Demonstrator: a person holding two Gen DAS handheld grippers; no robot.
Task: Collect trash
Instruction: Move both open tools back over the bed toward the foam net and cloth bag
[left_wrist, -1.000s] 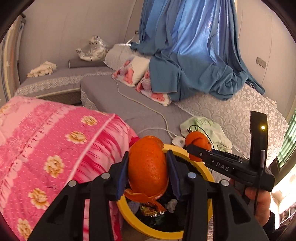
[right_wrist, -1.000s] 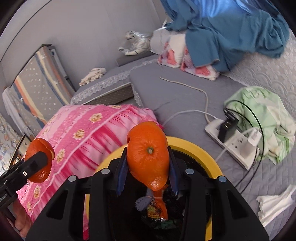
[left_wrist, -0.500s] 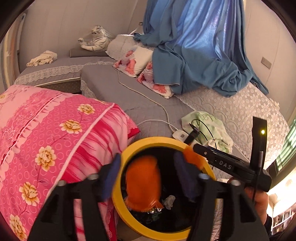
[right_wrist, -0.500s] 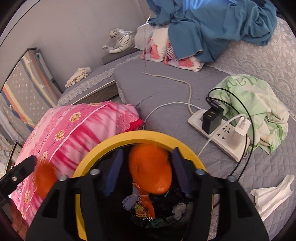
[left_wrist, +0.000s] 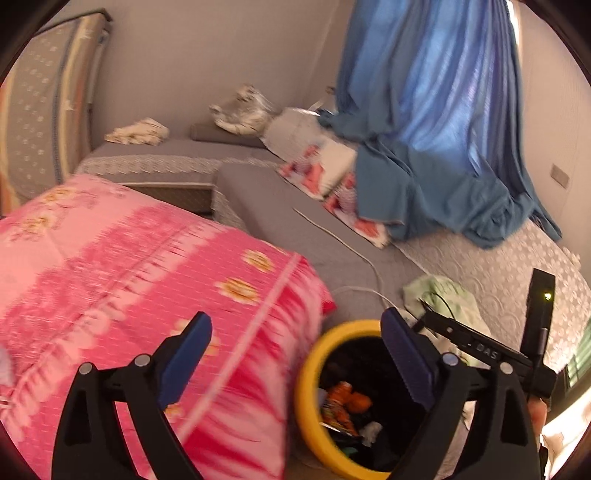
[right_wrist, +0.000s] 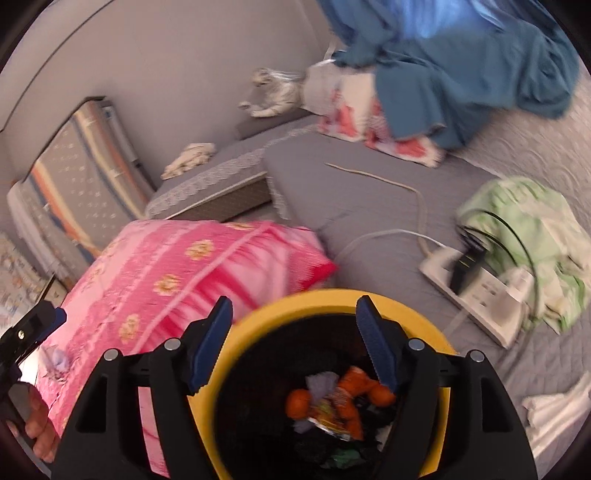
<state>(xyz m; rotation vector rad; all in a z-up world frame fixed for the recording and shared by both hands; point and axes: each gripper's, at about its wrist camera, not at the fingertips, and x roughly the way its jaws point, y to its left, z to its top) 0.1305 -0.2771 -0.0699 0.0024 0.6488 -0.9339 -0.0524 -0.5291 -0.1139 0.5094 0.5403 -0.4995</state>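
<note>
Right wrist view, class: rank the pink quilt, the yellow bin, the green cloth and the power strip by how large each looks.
1. Pink quilt
2. Yellow bin, though nearness to the camera swells it
3. Green cloth
4. Power strip

Plain grey walls (left_wrist: 207, 55) enclose grey quilted mattresses (right_wrist: 369, 206), backlit by blue curtains (left_wrist: 436, 81).

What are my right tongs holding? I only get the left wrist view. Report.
Observer: Nothing. The right tongs are opening, with nothing between them, above the yellow bin.
Operator: Find me more trash on that side.
Observer: A crumpled white tissue lies on the grey bedcover, to the right of the bin and on the near side of the power strip.
</note>
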